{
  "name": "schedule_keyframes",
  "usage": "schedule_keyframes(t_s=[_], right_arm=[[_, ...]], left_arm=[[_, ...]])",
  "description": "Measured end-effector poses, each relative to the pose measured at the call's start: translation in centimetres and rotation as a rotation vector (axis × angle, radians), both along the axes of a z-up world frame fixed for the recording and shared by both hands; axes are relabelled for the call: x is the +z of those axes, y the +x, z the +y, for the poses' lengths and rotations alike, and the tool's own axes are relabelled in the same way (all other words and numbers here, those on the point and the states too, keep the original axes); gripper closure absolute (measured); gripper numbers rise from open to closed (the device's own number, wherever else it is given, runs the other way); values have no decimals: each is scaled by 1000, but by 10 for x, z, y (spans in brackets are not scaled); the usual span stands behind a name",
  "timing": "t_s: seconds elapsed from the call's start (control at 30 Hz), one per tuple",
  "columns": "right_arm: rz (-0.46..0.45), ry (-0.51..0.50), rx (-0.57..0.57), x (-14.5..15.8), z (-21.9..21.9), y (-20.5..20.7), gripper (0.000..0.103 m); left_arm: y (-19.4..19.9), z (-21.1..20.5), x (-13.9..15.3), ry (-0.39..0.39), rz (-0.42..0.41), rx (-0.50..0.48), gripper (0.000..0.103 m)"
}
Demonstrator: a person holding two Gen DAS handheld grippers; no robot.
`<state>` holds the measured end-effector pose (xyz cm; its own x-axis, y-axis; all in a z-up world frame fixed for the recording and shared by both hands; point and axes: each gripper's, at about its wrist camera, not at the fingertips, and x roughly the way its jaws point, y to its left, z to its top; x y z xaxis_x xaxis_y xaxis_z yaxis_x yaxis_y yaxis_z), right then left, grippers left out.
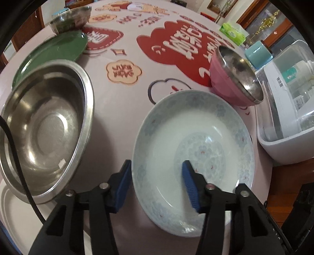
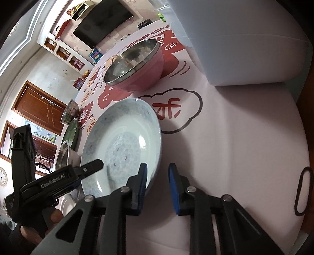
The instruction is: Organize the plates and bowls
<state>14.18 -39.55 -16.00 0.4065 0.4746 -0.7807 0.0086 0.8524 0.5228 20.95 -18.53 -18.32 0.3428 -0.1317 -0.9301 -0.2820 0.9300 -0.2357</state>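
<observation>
A pale blue patterned porcelain bowl (image 1: 196, 149) sits on the table in front of me. My left gripper (image 1: 157, 168) is open and straddles its near left rim, one blue pad outside and one inside. A large steel bowl (image 1: 45, 125) stands to the left, with a green plate (image 1: 53, 53) behind it and a smaller steel bowl (image 1: 72, 17) at the far left. A pink bowl with a steel lining (image 1: 233, 78) stands at the right. In the right wrist view my right gripper (image 2: 158, 170) is open at the blue bowl's (image 2: 125, 137) near right rim, and the left gripper (image 2: 94, 165) reaches into the bowl. The pink bowl (image 2: 137, 64) stands beyond.
A white plastic dish rack (image 1: 284, 109) with a clear lid stands at the table's right edge; it shows as a white box (image 2: 235, 39) in the right wrist view. A white plate (image 1: 17, 215) lies under the large steel bowl. A green tissue pack (image 1: 232, 33) and a blue cup (image 1: 259, 53) stand at the back right.
</observation>
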Motion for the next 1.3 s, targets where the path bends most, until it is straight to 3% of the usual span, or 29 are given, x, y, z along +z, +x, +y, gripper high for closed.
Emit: schedule_keyframes(t_s=[0.17, 0.37, 0.77, 1.07, 1.3], right_arm=[[-6, 2, 15, 1, 3, 1, 86], [-10, 9, 27, 0, 5, 2, 89], [-6, 6, 32, 1, 5, 0, 89], [15, 17, 20, 3, 3, -11, 90], [-24, 6, 25, 18, 4, -25, 89]], left_arm=[[3, 5, -2, 12, 7, 7, 74], [4, 5, -2, 28, 14, -4, 78], [6, 6, -3, 11, 38, -37, 78], [-4, 6, 12, -2, -1, -62, 78], [-19, 7, 35, -16, -59, -82, 78]])
